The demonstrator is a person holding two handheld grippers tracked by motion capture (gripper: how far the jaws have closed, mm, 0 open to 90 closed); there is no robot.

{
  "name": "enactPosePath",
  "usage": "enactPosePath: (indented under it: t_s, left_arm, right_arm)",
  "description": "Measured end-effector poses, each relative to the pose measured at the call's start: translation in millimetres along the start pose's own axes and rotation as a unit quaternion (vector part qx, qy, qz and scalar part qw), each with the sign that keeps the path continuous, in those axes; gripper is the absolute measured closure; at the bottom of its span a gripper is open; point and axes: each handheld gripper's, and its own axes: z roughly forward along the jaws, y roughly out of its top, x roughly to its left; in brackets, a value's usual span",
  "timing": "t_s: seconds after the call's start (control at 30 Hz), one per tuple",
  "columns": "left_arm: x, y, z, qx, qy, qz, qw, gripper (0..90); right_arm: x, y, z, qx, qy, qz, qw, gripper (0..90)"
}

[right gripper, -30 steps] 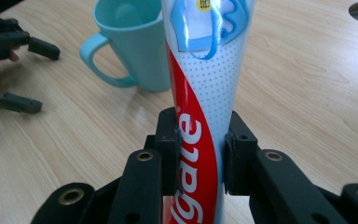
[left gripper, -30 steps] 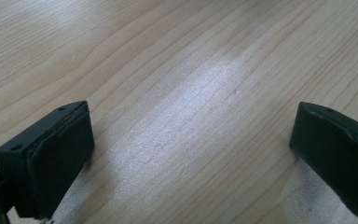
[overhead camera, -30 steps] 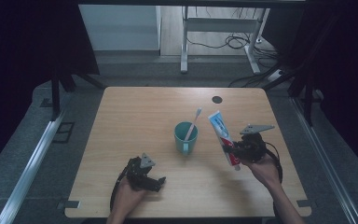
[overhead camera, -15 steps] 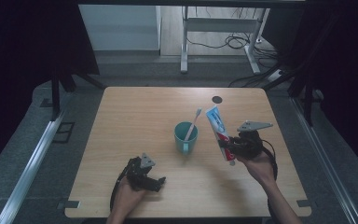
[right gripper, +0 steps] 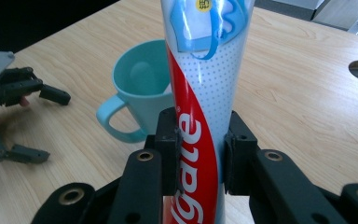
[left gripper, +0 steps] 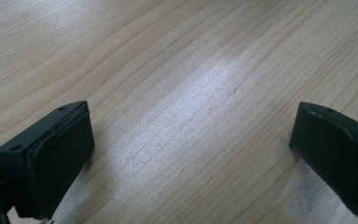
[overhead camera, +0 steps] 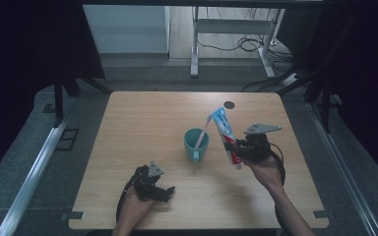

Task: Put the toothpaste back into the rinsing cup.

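table (overhead camera: 142, 118): light wood | round hole (overhead camera: 230, 104): far right | metal frame (overhead camera: 226, 29): beyond table

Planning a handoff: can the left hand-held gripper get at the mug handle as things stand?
Probably yes. The left hand-held gripper rests open on the table, nothing between its jaws. The teal mug stands up and to its right, handle toward the person, bare wood between. The toothpaste tube is held off to the mug's right.

toothpaste tube (right gripper: 205, 93) cut off top and bottom, toothbrush (overhead camera: 203, 132) head — hidden inside mug (overhead camera: 195, 145)
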Motion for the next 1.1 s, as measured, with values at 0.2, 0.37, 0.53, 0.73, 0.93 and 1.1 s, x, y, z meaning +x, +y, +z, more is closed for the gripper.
enactPosePath:
  t_s: [0.2,0.37,0.53,0.73,0.93,1.1]
  left_arm:
    - [0.0,0.0,0.0,0.000,0.000,0.000,1.0000,0.0]
    - [-0.1,0.0,0.0,0.000,0.000,-0.001,1.0000,0.0]
    - [0.0,0.0,-0.1,0.001,0.000,0.000,1.0000,0.0]
    - [0.0,0.0,-0.1,0.001,0.000,0.000,1.0000,0.0]
    - [0.1,0.0,-0.1,0.001,0.000,0.001,1.0000,0.0]
    - [0.1,0.1,-0.3,0.002,0.000,0.001,1.0000,0.0]
  right_arm:
    - [2.6,6.3,5.7,-0.004,-0.003,-0.003,1.0000,71.3]
    - [4.3,9.7,11.0,-0.008,-0.001,0.000,1.0000,71.3]
    - [5.6,13.3,16.4,-0.013,0.002,0.006,0.9999,71.3]
    - [7.6,20.7,22.2,-0.017,0.005,0.005,0.9998,71.3]
    - [11.0,30.1,28.2,-0.017,0.009,0.002,0.9998,71.4]
    - [13.2,38.3,32.6,-0.024,0.013,0.007,0.9996,71.4]
